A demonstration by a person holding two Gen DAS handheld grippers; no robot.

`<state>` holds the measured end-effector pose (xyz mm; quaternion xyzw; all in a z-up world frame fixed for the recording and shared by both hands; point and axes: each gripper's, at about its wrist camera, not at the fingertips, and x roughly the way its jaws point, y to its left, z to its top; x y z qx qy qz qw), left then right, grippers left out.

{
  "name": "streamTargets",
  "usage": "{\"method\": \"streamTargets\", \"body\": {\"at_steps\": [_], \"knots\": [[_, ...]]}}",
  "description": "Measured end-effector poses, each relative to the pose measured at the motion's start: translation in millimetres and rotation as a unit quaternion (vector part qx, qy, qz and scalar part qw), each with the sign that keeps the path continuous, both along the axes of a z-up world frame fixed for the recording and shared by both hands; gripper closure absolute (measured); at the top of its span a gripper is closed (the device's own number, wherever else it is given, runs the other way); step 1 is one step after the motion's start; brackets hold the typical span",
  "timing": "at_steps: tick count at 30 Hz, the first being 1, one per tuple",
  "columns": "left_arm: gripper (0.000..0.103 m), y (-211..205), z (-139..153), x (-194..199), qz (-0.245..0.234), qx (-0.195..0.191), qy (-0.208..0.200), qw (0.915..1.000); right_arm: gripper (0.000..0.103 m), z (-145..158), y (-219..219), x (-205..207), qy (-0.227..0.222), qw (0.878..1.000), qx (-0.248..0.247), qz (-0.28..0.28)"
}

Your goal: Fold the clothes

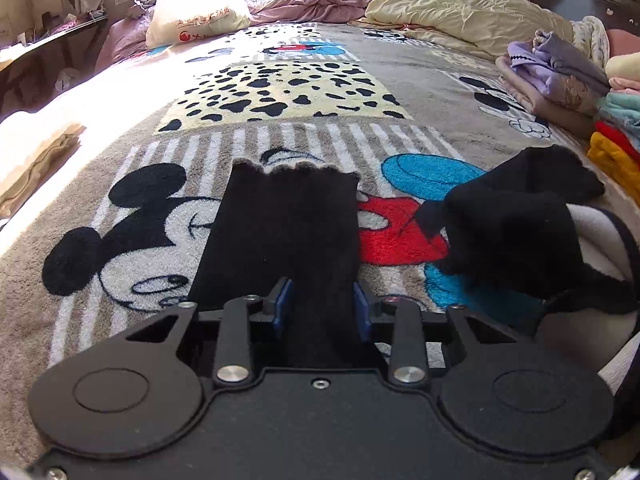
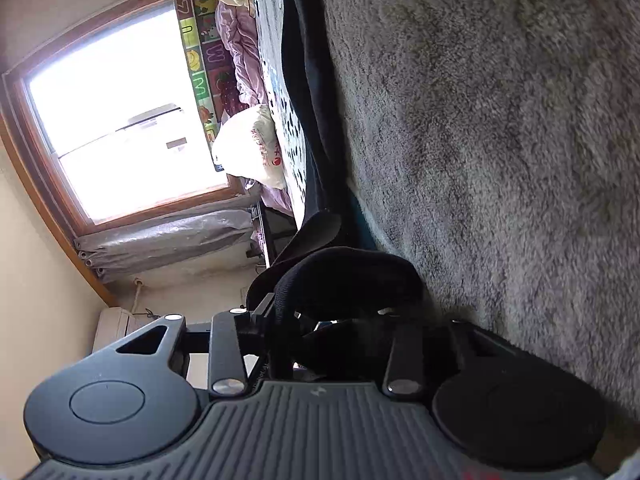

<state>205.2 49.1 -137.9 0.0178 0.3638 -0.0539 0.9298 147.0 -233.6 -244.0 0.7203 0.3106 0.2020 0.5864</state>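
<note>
On the bed, over a cartoon-mouse blanket (image 1: 200,216), a black garment (image 1: 280,232) lies stretched flat, its scalloped far edge pointing away from the left gripper (image 1: 320,308). The near end of that strip runs straight back between the blue pads (image 1: 282,306), which stand a little apart and press its sides, so the left gripper has it pinched. To the right, another part of the black cloth (image 1: 516,224) is bunched and lifted off the blanket, draped over what seems to be the right gripper, though the dark fabric hides most of it there. From the right wrist, rolled on its side, the right gripper (image 2: 328,320) is wrapped in black fabric (image 2: 344,280) that covers its fingers; it looks clamped on the cloth, but the jaws cannot be made out clearly. Grey pile fills that view beside it. Well apart at the right edge sits a stack of folded clothes (image 1: 560,84), with a white pillow (image 1: 196,4) near the window (image 2: 116,116).
</note>
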Motion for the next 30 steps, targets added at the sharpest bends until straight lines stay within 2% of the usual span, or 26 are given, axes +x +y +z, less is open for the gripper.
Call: {"method": "streamTargets", "body": {"at_steps": [1, 2, 4, 6, 9, 12, 14, 18, 21, 23, 27, 30], "knots": [[0.09, 10, 3, -2, 0.007, -0.017, -0.003, 0.9998, 0.071, 2, -1, 1, -0.007, 1.0, -0.002, -0.007], [0.093, 22, 7, -4, 0.019, -0.041, -0.011, 0.9989, 0.077, 5, -3, 1, -0.014, 1.0, -0.005, -0.014], [0.094, 45, 16, -10, 0.046, -0.091, -0.025, 0.9945, 0.084, 14, -9, 4, -0.029, 0.999, -0.015, -0.025], [0.094, 70, 26, -21, 0.078, -0.144, -0.039, 0.9857, 0.084, 23, -17, 7, -0.042, 0.998, -0.025, -0.036], [0.095, 98, 47, -48, 0.117, -0.206, -0.097, 0.9667, 0.086, 38, -28, 8, -0.064, 0.996, -0.033, -0.051], [0.096, 122, 68, -82, 0.17, -0.259, -0.151, 0.9387, 0.086, 49, -39, 12, -0.081, 0.994, -0.036, -0.06], [0.096, 131, 80, -104, 0.206, -0.28, -0.176, 0.921, 0.086, 55, -44, 12, -0.09, 0.993, -0.037, -0.067], [0.096, 123, 106, -151, 0.247, -0.273, -0.208, 0.9061, 0.087, 67, -58, 8, -0.11, 0.99, -0.056, -0.069], [0.096, 101, 117, -182, 0.252, -0.238, -0.22, 0.9117, 0.088, 84, -64, 0, -0.134, 0.986, -0.079, -0.057], [0.096, 91, 116, -186, 0.259, -0.222, -0.206, 0.9172, 0.088, 90, -68, -4, -0.141, 0.984, -0.096, -0.049], [0.096, 90, 90, -139, 0.282, -0.198, -0.155, 0.9259, 0.088, 91, -74, -7, -0.133, 0.981, -0.133, -0.039], [0.095, 98, 59, -80, 0.292, -0.174, -0.107, 0.9345, 0.088, 81, -66, 19, -0.122, 0.977, -0.175, -0.023]]}}
